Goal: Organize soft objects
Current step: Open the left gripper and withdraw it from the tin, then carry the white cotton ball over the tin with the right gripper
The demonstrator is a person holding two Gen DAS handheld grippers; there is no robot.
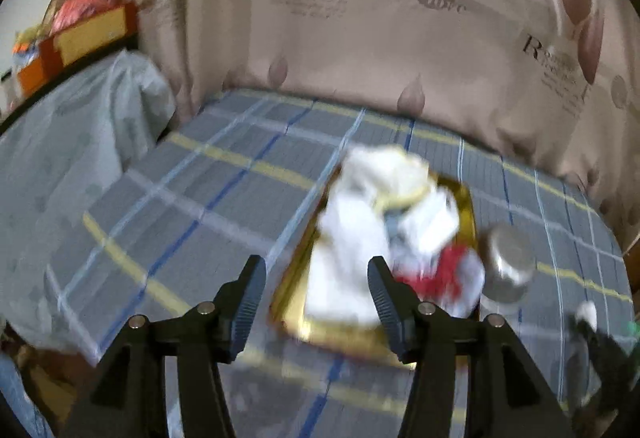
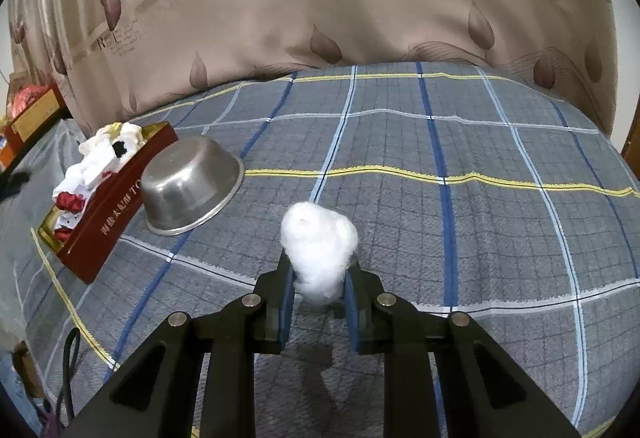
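Cotton ball (image 2: pixel 319 244) sits pinched between the right tool (image 2: pixel 319 278) pads, apparently lifted.

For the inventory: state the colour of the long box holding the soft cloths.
Dark red outside, gold inside: the long cardboard box shows best in the right wrist view.

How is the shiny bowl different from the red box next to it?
The bowl is round, silver metal; the box is long, red, with gold writing on its side. The bowl lies upside down, tipped against the box, so nothing sits in it; the box stands open side up and is stuffed with white and red soft things. Both rest on the checked bedsheet, touching each other.
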